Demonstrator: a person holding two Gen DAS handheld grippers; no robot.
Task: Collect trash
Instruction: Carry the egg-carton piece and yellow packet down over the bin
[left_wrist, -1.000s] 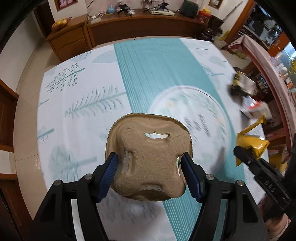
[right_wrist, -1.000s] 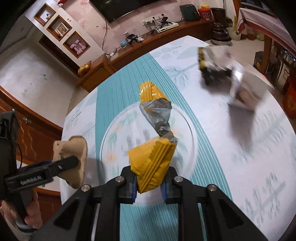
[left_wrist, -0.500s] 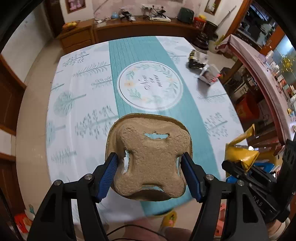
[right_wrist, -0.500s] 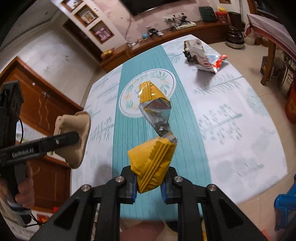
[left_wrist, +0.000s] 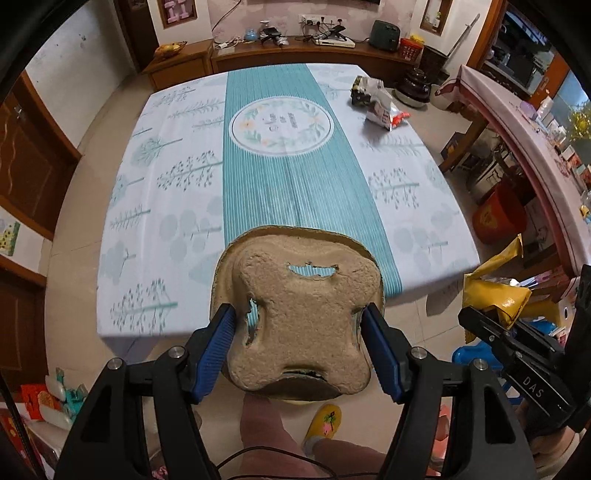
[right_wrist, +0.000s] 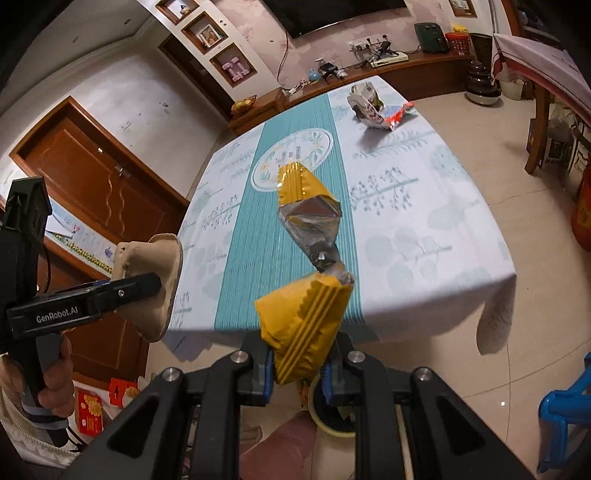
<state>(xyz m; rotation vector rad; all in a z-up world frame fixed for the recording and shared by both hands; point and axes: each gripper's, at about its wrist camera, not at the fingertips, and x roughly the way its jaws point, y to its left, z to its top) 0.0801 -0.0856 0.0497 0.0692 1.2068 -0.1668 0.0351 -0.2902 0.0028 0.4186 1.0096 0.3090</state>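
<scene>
- Both grippers had drawn back from the counter (left_wrist: 155, 206) since the earlier frames, so its near edge and the tiled floor now showed below them.
- Left gripper (left_wrist: 299, 350): its blue-padded fingers (left_wrist: 216, 349) were clamped on the sides of a beige moulded-pulp cup carrier (left_wrist: 303, 317), held in the air in front of the counter.
- Right gripper (right_wrist: 297, 373): its fingers were pinched narrowly on the bottom end of a twisted yellow foil snack wrapper (right_wrist: 303, 317), silver inside.
- A crumpled white and red packet (left_wrist: 376, 107) lay at the counter's far right, apparently not yet collected.
- Carrying well probably meant a steady squeeze on both light pieces until over a bin.
- No bin was visible; objects on the floor were cut off and hard to identify.
</scene>
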